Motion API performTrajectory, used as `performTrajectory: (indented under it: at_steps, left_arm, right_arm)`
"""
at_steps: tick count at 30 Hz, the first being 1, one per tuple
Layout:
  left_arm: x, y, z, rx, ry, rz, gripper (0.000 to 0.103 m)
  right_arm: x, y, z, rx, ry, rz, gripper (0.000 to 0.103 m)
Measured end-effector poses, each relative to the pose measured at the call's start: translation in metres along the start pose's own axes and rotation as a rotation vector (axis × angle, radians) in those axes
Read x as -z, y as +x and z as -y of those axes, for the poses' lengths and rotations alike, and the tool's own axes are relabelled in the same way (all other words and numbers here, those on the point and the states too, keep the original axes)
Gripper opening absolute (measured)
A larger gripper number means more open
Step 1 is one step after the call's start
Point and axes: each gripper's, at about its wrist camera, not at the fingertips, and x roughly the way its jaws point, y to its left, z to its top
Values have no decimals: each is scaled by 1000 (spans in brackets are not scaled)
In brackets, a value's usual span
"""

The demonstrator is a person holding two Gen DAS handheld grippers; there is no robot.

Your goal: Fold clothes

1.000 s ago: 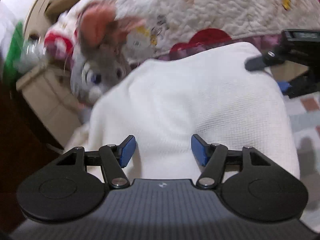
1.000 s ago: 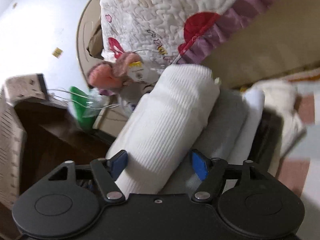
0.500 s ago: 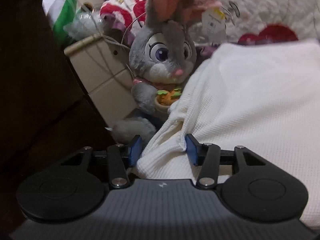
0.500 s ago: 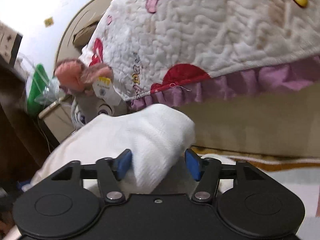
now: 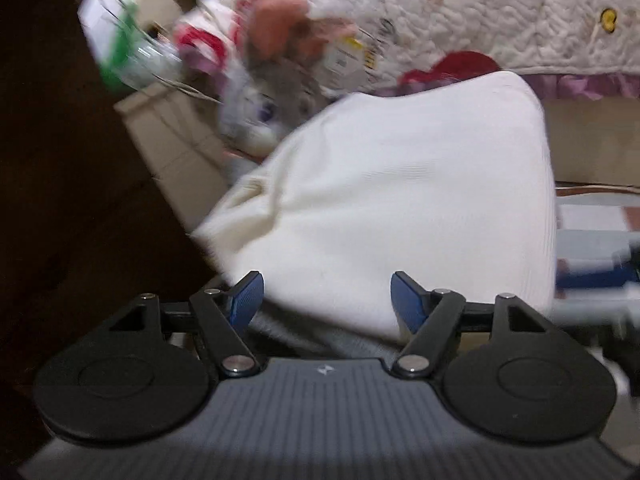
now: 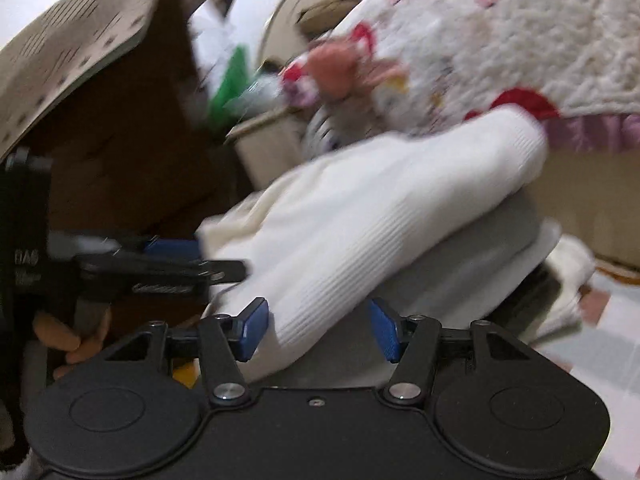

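A folded white ribbed garment (image 5: 400, 208) lies on top of a stack, over a grey folded garment (image 6: 472, 264) and a white one beneath. My left gripper (image 5: 327, 299) is open, its blue pads (image 5: 246, 300) apart at the garment's near edge, holding nothing. My right gripper (image 6: 320, 330) is open too, its pads (image 6: 252, 328) straddling the near corner of the white garment (image 6: 360, 232) without pinching it. The left gripper also shows at the left of the right wrist view (image 6: 168, 264). Both views are blurred.
A grey plush rabbit (image 5: 276, 80) with pink ears sits behind the stack. A quilted patterned bedspread (image 5: 500, 16) hangs behind. Dark wooden furniture (image 5: 60, 160) stands on the left, with a cardboard box (image 5: 168, 136) beside it. A checked mat (image 6: 592, 344) lies at right.
Both grippers have opened wider and let go of the white garment, which rests on the stack. Both cameras have drawn back and swung, blurring the views.
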Motion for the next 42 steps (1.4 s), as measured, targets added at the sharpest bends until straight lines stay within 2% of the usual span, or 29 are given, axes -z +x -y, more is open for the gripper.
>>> performTrajectory:
  at_steps: [2,3,5,8,10,11,17,21,31,37,42]
  left_arm:
    - [5,-20,4,-57,-17,21,77]
    - [5,-30,4,-57,-41,22,84]
    - [5,-51,5,-37,-84,20,85]
    - [4,-79,12,-15,-111,6,87]
    - [2,-96,19,-10,-122,-4,101]
    - [1,-105,24,-6,-124,-7,103]
    - [3,-148,63,57,-85,14,103]
    - [7,-172,82,79,-79,2,103]
    - [18,-227,112,142,-81,1,103]
    - [20,-238,125,131,-38,-20,103]
    - [22,-237,131,150,-61,-56,103]
  right_arm:
    - [8,-7,-2,-104,38,-111,62]
    - [12,-16,-4,-112,38,-115,62]
    - [17,-40,-9,-64,5,-113,62]
    - [20,-75,-12,58,-38,-88,62]
    - [21,-96,-15,115,-54,-65,62]
    - [21,-106,-16,139,-60,-55,62]
    - [25,-156,-30,256,-79,-63,62]
    - [31,-184,-37,281,-47,-74,63]
    - [42,-236,-52,349,-52,-32,64]
    - [48,-252,-58,379,-76,-34,66]
    - [49,-257,-55,391,-71,-39,68]
